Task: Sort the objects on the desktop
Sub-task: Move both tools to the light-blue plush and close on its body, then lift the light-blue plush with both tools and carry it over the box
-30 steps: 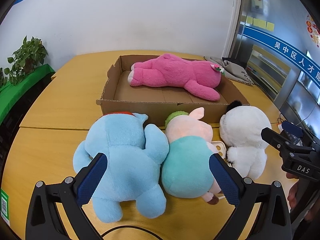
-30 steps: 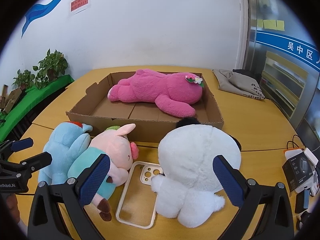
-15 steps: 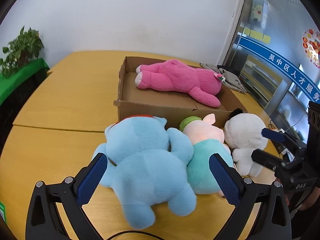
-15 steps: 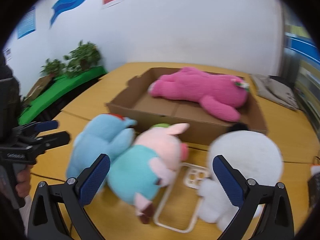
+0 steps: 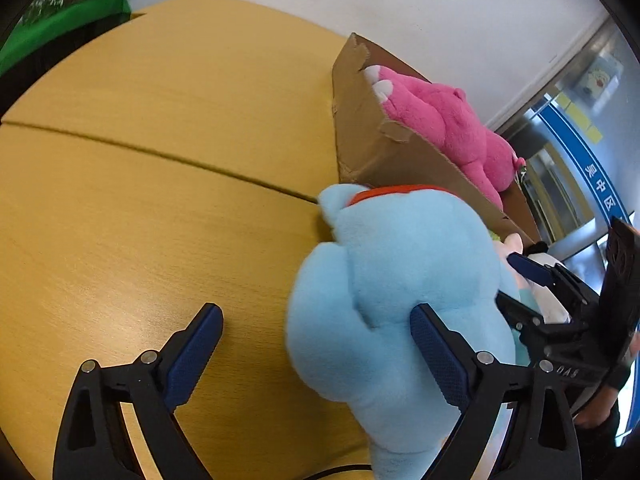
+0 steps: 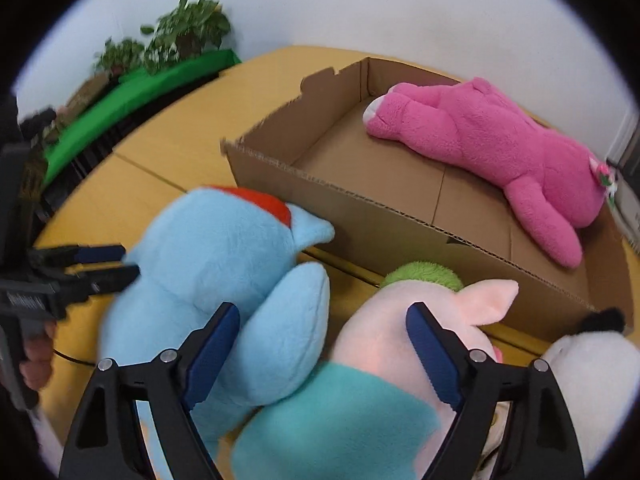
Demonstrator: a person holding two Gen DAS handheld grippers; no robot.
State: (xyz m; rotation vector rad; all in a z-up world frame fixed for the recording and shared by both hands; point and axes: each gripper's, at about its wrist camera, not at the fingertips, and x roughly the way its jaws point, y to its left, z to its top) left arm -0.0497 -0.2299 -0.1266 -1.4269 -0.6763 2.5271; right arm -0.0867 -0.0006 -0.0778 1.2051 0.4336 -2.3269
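A light blue plush with a red collar lies on the yellow table, in front of a cardboard box. My left gripper hangs low over its left side. The jaws are closing; only the right pad meets the fur, the other is over bare table. My right gripper is closing too, with the blue plush's arm and a pink pig plush between its pads, neither pressed. A big pink plush lies inside the box. Each gripper shows in the other's view: left gripper, right gripper.
A white plush sits at the right beside the pig. Potted plants and a green cloth line the far left edge. A seam crosses the wide bare tabletop left of the toys. A person's hand holds the left gripper.
Both grippers have dropped closer to the toys and rolled. The left one swung to the blue plush's left side. The right one shifted left, from the white plush to between blue plush and pig.
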